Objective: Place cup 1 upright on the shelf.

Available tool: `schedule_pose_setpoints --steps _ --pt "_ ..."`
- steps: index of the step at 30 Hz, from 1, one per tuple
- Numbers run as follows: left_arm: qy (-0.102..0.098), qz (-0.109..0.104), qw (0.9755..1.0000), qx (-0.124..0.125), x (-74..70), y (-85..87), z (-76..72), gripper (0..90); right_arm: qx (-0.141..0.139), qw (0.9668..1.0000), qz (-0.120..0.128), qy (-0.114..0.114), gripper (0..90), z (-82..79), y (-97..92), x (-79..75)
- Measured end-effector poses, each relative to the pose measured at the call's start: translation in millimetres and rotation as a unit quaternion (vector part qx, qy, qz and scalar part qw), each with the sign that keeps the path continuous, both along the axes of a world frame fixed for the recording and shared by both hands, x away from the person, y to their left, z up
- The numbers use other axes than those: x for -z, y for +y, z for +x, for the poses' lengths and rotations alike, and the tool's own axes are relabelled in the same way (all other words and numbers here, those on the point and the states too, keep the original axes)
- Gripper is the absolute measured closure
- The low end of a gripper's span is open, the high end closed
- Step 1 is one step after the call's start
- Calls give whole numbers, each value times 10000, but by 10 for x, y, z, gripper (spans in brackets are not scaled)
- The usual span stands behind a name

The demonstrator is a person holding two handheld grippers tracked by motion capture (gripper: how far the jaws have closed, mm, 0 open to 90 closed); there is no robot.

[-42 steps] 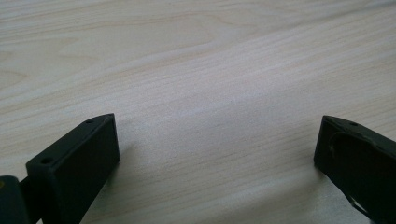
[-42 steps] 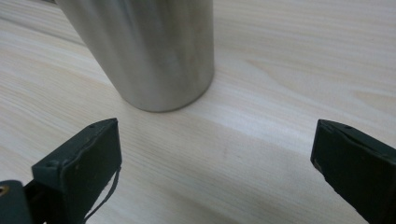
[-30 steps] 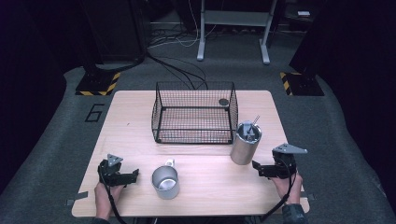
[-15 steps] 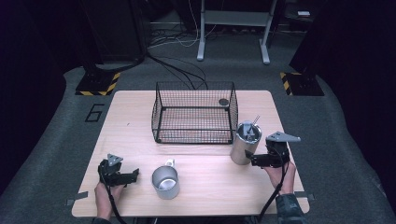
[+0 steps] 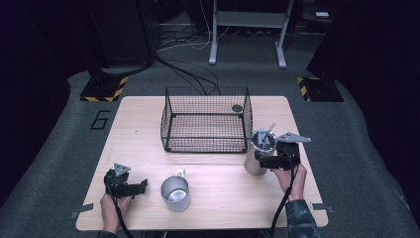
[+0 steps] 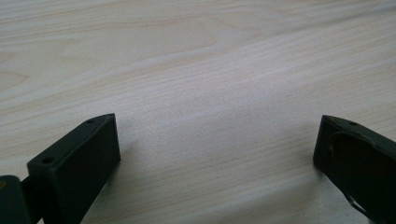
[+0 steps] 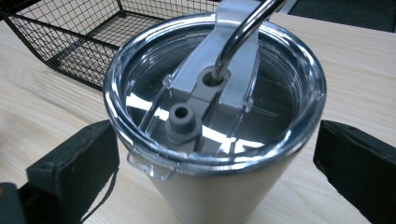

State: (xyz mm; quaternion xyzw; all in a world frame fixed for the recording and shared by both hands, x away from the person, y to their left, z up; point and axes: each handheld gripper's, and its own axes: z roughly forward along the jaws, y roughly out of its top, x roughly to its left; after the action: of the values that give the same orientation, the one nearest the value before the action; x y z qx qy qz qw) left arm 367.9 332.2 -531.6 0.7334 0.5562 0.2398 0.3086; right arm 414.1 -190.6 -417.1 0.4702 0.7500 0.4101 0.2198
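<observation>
A steel tumbler (image 5: pixel 256 152) with a clear lid and a metal straw stands at the table's right, just right of the wire basket (image 5: pixel 205 120). My right gripper (image 5: pixel 261 159) is open, its jaws on either side of the tumbler (image 7: pixel 212 121) and not pressing it. A steel mug (image 5: pixel 175 193) with a handle stands near the front middle. My left gripper (image 5: pixel 143 186) rests open near the front left, left of the mug, with bare wood between its jaws (image 6: pixel 215 144).
The black wire basket holds a small dark round object (image 5: pixel 237 108) in its far right corner. The wooden table (image 5: pixel 138 139) stands on grey floor, with cables and a desk frame behind it.
My right gripper has moved left and forward from the table's right edge, until its jaws stand around the tumbler. The left gripper has stayed put.
</observation>
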Motion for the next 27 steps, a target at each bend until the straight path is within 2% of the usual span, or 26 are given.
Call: schedule_pose_setpoints --steps 9,16,27 --pt "43 -7 10000 12 -6 2 0 5 106 9998 -139 38 0 80 95 -55" --pt "-3 -15 10000 -9 1 -1 1 5 130 9995 -274 71 0 139 152 -81" --pt "-4 -17 10000 -8 1 -1 1 5 194 9992 -323 167 25 208 207 -113"
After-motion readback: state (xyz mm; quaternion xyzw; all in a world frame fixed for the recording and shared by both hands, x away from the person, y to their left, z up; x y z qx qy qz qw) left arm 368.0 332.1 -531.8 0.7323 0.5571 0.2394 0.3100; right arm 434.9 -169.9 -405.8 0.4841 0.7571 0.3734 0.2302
